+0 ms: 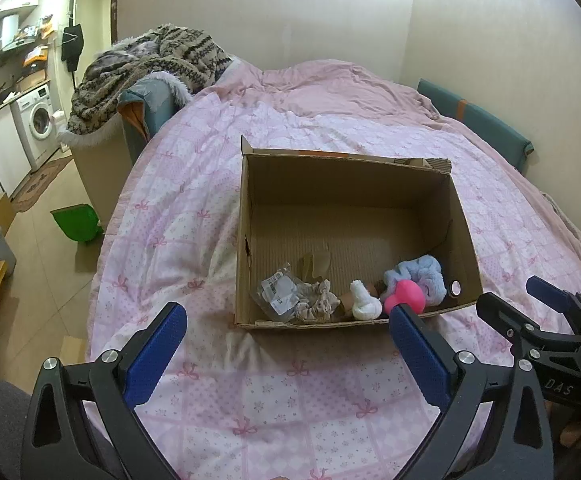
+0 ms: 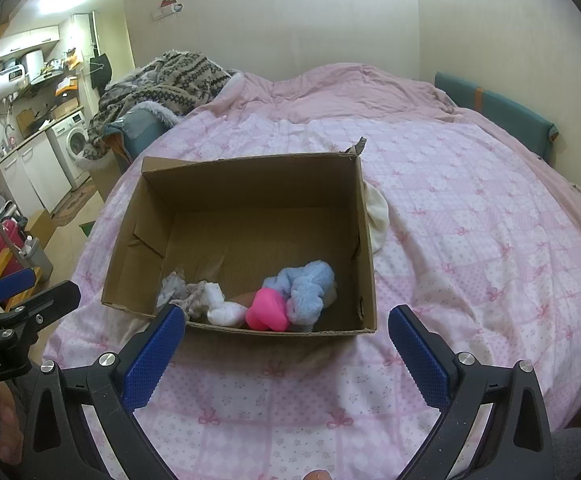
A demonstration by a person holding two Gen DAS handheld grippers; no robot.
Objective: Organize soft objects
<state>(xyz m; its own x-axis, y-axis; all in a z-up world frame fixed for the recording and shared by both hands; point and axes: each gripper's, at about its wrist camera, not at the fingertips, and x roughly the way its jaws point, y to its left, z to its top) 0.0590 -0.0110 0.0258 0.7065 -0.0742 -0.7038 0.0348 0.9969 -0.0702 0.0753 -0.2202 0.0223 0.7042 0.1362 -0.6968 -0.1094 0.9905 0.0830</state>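
Left claw and right claw both spread wide and gripping nothing, hovering side by side over the pink bed, just short of the cardboard box. Inside, along the near wall: clear plastic packet, beige scrunchie, white roll, pink ball, blue fluffy scrunchie. Cream cloth outside, touching the box's right wall.

"DAS" on right tongs arm; nothing else legible.
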